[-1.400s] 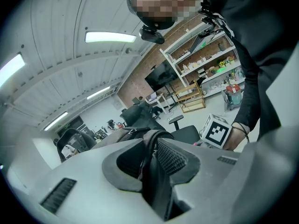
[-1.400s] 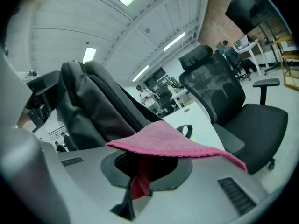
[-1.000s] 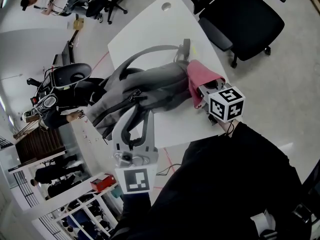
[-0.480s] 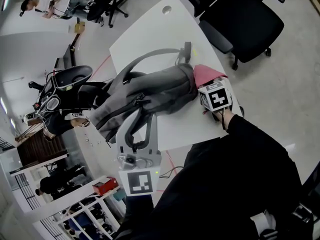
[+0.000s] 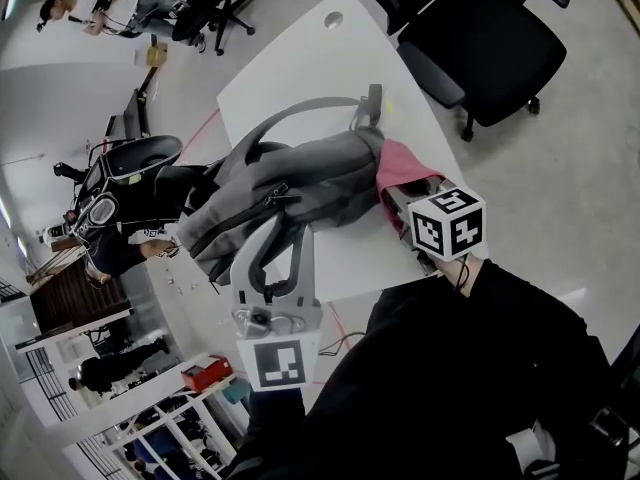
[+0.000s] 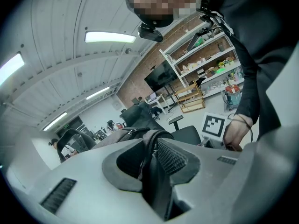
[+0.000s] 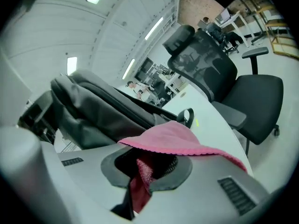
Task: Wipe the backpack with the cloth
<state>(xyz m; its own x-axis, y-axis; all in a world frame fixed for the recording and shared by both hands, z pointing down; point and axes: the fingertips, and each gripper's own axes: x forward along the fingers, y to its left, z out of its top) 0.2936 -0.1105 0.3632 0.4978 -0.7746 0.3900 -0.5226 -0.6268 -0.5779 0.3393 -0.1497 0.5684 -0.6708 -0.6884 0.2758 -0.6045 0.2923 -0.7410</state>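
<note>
White table [image 5: 300,58] carries the grey backpack [image 5: 310,183], its strap [image 6: 150,171] pinched in the left gripper's [image 5: 277,233] part-closed jaws. The right gripper's [image 5: 396,198] jaws, fully closed, clamp the pink cloth [image 5: 400,163] at the backpack's end. A hard stroke could drag the backpack off the nearby edge.

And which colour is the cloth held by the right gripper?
The cloth is pink; the right gripper view shows it best.

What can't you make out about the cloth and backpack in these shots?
Head view: lower part of the cloth, behind the right gripper.
Right gripper view: where cloth meets backpack, under the draped cloth.
Left gripper view: most of the backpack, behind the left gripper.
</note>
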